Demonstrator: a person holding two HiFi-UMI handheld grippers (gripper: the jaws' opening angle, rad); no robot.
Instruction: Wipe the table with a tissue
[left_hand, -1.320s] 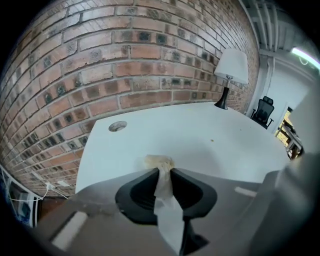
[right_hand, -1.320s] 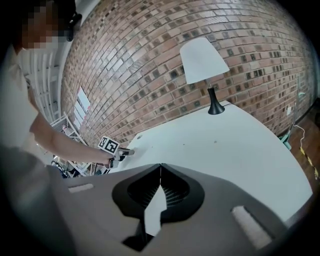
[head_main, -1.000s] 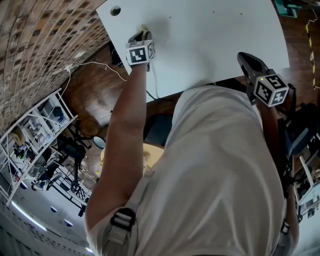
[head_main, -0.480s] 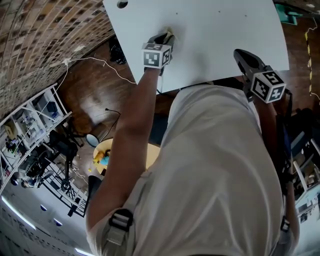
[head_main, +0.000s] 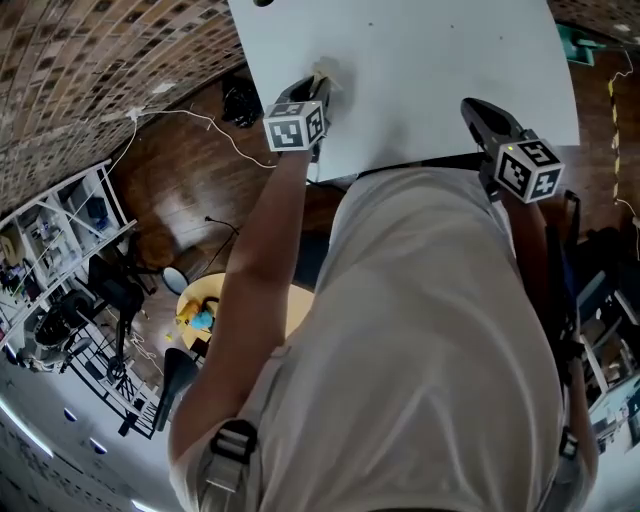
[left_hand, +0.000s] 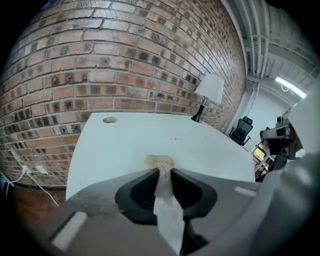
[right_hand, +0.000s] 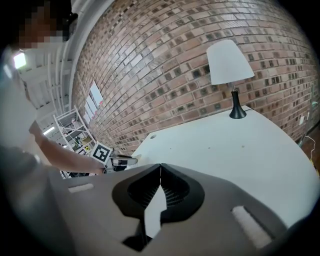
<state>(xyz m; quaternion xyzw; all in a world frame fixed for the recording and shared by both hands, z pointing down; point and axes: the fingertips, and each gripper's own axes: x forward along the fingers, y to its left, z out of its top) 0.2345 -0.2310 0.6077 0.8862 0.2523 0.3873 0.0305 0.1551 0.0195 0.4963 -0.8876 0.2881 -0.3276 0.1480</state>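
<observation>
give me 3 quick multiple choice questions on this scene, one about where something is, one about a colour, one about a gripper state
1. Where does the lamp stand?
A on the floor
B on the table, by the brick wall
C on a shelf

2. What colour is the table?
A black
B brown
C white

3. The left gripper is:
A shut on the tissue
B open and empty
C out of view

Answers:
1 B, the lamp's base sits on the table's far side, in front of the bricks.
2 C, the table is plain white in every view.
3 A, its jaws are closed on the tissue.
</observation>
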